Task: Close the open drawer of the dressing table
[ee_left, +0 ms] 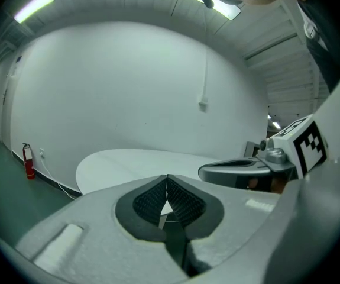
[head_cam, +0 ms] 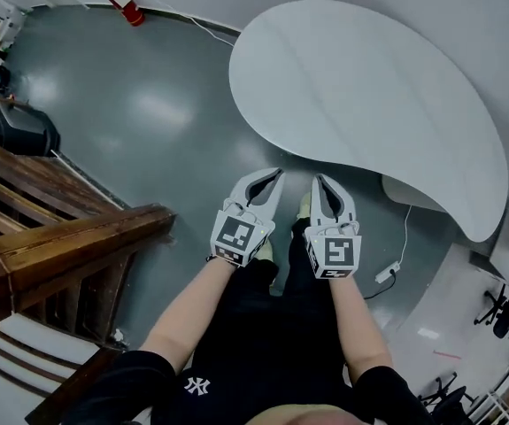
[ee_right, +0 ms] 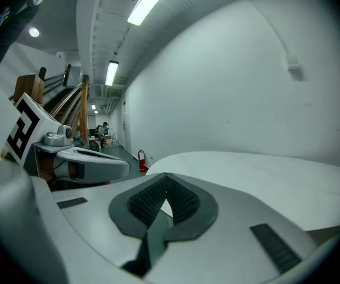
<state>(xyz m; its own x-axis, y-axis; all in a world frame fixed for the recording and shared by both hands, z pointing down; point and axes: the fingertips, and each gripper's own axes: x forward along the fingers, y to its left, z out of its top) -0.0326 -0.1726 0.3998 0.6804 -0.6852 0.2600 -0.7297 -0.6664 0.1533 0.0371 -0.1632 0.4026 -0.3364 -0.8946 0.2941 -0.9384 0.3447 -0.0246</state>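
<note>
No dressing table or drawer shows in any view. In the head view my left gripper and right gripper are held side by side at waist height, pointing at the near edge of a white curved tabletop. Both are shut with nothing between the pads. In the left gripper view the left gripper has its tips together, the white tabletop lies beyond, and the right gripper is alongside. In the right gripper view the right gripper is likewise closed over the tabletop.
A wooden stair railing stands close at the left. A red fire extinguisher lies by the far wall, and a black bag is at the left. A power strip with its cable lies on the grey floor at the right, near office chairs.
</note>
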